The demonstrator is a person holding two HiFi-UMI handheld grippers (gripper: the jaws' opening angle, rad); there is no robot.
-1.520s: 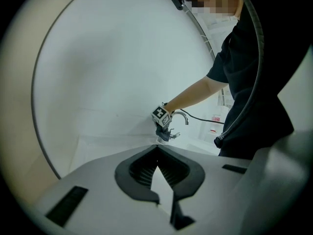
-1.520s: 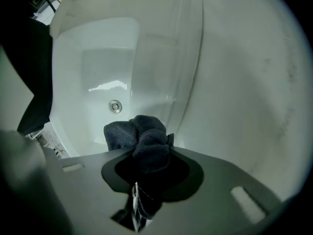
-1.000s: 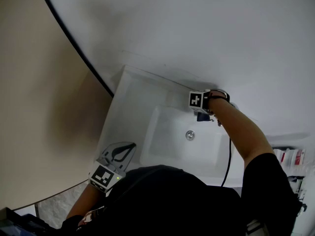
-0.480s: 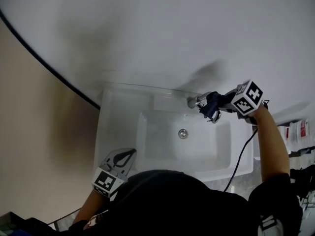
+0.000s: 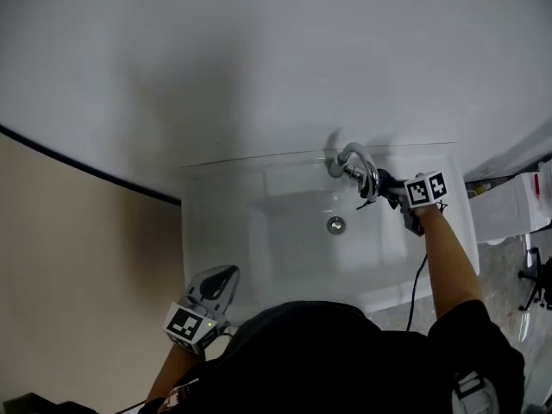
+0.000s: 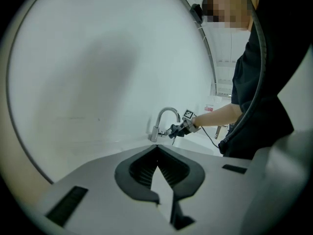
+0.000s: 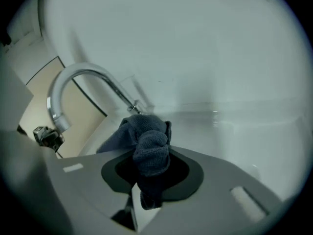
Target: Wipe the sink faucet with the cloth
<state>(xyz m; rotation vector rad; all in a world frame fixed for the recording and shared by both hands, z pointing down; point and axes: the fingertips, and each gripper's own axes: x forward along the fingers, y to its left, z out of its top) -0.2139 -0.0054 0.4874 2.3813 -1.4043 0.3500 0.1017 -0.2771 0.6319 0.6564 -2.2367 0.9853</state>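
R claw [image 7: 146,177] gripped cloth [image 7: 148,141] | faucet [image 7: 78,80] lay just ahead, spout arcing up-left; contact unclear | L claw [image 6: 157,177] closed, empty, well apart.

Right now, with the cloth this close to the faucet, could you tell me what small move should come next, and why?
I would probably press the cloth onto the faucet and slide it along the curved tube. The right gripper is shut on the bunched cloth, which sits right beside the tube; whether it touches the metal I cannot tell.
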